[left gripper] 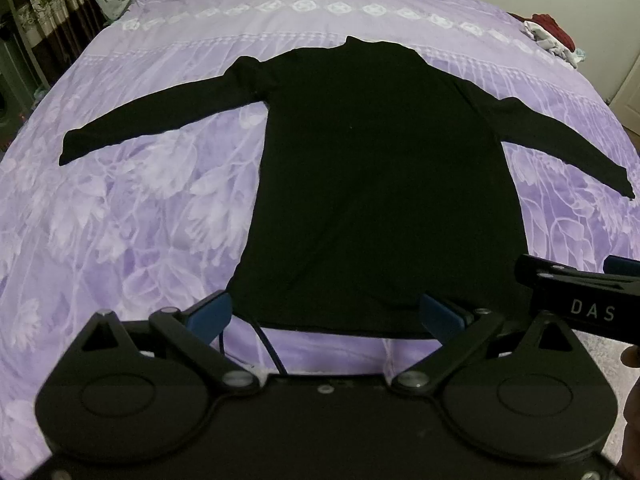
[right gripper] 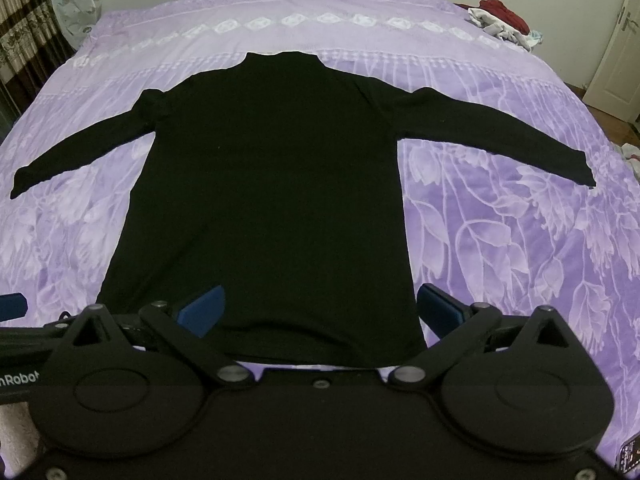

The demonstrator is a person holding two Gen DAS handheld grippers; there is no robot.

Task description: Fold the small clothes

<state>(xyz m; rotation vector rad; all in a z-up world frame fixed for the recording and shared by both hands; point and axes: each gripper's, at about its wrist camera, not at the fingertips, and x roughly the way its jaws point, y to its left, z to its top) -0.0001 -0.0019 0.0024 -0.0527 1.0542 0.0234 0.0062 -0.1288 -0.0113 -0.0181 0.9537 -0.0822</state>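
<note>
A black long-sleeved top (left gripper: 372, 168) (right gripper: 272, 184) lies flat on the purple floral bedspread (left gripper: 132, 208) (right gripper: 500, 240), collar at the far end, both sleeves spread out to the sides, hem nearest me. My left gripper (left gripper: 326, 314) is open over the hem's left part, blue pads wide apart. My right gripper (right gripper: 320, 308) is open over the hem's right part, nothing between its fingers. The right gripper's body (left gripper: 580, 300) shows at the right edge of the left wrist view.
A heap of red and white clothes (left gripper: 552, 36) (right gripper: 504, 20) lies at the bed's far right corner. Curtains (left gripper: 44, 20) hang at the left and a door (right gripper: 616, 56) stands at the right. A thin dark cable (left gripper: 268, 344) runs below the hem.
</note>
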